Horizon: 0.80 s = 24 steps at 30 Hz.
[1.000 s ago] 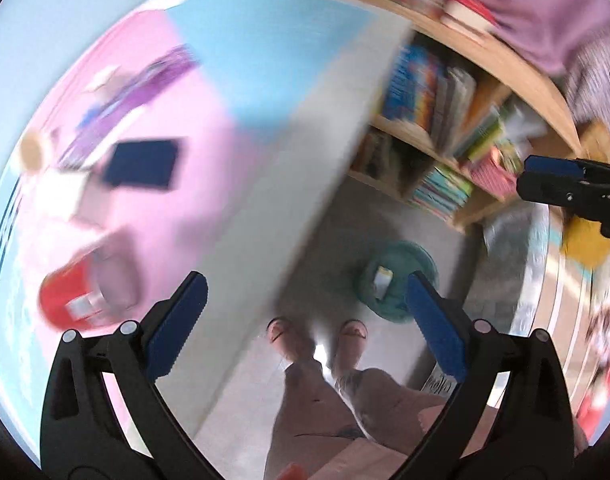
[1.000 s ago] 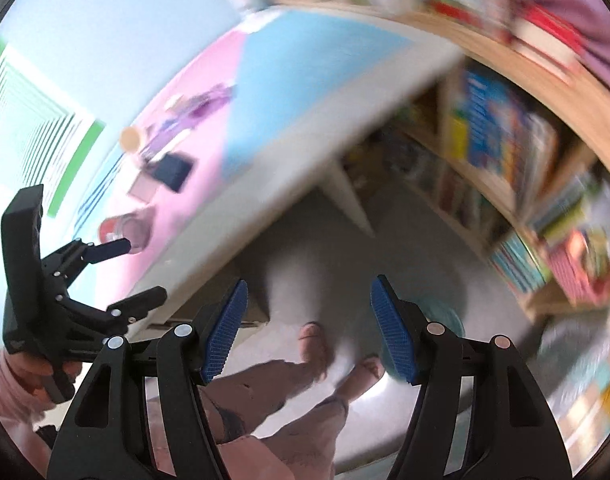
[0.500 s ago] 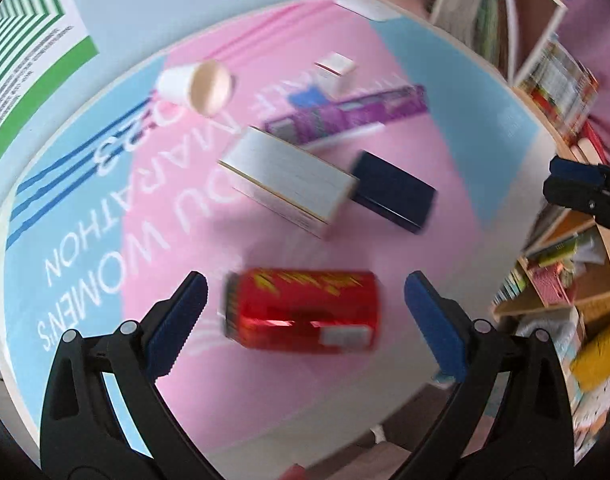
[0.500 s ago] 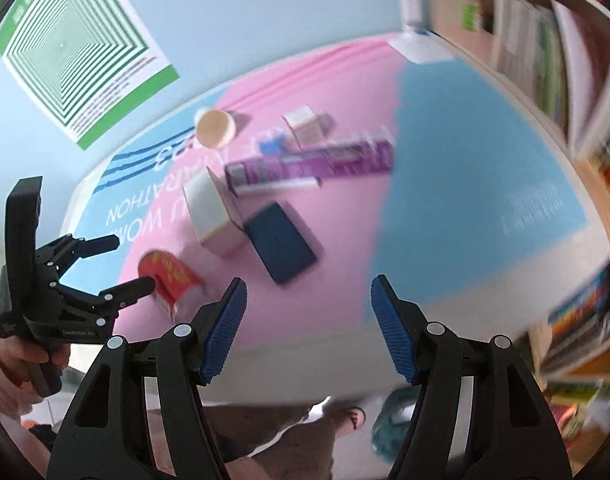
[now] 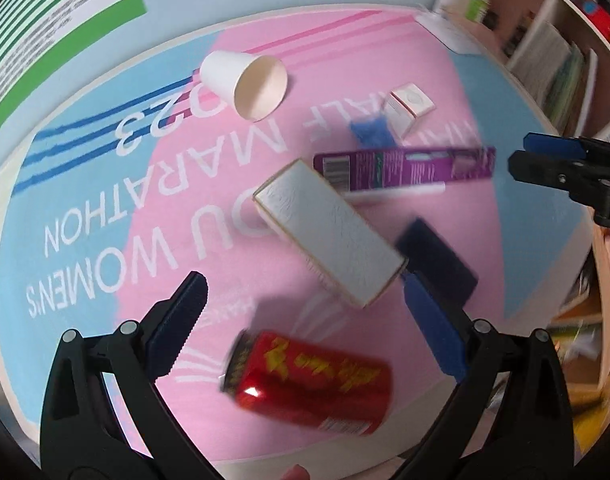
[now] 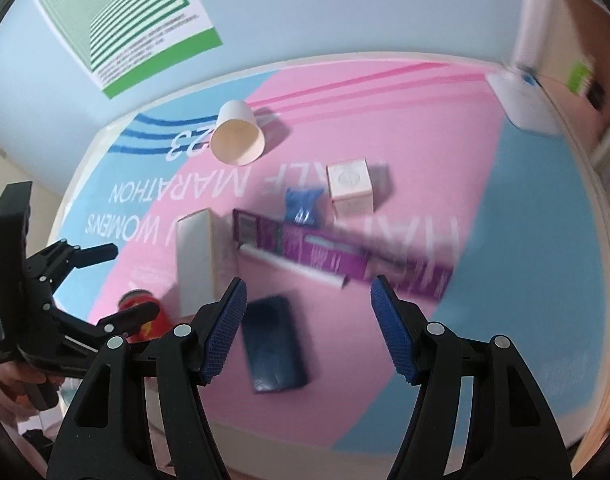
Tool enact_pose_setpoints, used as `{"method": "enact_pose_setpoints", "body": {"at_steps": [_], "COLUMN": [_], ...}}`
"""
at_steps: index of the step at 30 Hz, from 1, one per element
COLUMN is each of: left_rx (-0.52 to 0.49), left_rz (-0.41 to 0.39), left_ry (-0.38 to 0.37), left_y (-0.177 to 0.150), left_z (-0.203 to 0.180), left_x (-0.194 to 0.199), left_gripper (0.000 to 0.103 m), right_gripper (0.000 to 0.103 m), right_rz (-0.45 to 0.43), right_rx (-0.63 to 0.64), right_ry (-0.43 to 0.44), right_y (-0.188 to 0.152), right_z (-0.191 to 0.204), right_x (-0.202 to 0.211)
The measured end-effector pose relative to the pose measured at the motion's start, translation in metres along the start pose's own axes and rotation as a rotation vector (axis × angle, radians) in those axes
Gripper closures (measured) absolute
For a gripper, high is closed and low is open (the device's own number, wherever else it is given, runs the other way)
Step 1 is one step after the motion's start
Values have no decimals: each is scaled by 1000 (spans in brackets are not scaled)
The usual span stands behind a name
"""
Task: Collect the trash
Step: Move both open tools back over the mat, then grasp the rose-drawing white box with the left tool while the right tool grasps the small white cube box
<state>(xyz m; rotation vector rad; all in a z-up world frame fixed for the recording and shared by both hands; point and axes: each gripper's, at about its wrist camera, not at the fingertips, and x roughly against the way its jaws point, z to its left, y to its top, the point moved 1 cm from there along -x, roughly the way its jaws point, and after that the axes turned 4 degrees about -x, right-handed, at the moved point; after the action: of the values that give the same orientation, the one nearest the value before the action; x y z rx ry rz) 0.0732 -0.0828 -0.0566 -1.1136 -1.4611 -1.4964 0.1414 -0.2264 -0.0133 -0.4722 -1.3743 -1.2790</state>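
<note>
A round table with a pink and blue cover holds trash. A red can lies on its side near the front edge, just ahead of my open, empty left gripper. Behind it lie a white box, a dark blue flat box, a purple carton, a blue wrapper, a small white box and a tipped paper cup. My right gripper is open and empty above the dark blue box; the can sits at its left.
A green striped poster hangs on the light blue wall behind the table. Bookshelves stand to the right. A white object lies at the table's far right edge. The left gripper shows in the right wrist view.
Both views have swung up from the floor and my feet to the tabletop. Both grippers have moved in closer over the trash; both stay open.
</note>
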Motion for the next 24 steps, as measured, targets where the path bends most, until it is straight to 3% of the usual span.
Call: {"method": "enact_pose_setpoints", "body": {"at_steps": [6,12,24], "left_rx": [135,241,344], "left_rz": [41,102,173], "left_ry": [51,102,123], "left_y": [13,18,12], "left_z": [-12,-17,-7], "left_x": [-24,-49,-70], "left_gripper": [7,7,27], "right_gripper": [38,38,40], "right_rz": [60,129,204], "right_rx": [136,228,326], "right_ry": [6,10,54], "right_y": [42,59,78], "right_z": [-21,-31,-34], "right_x": [-31,-65,-109]}}
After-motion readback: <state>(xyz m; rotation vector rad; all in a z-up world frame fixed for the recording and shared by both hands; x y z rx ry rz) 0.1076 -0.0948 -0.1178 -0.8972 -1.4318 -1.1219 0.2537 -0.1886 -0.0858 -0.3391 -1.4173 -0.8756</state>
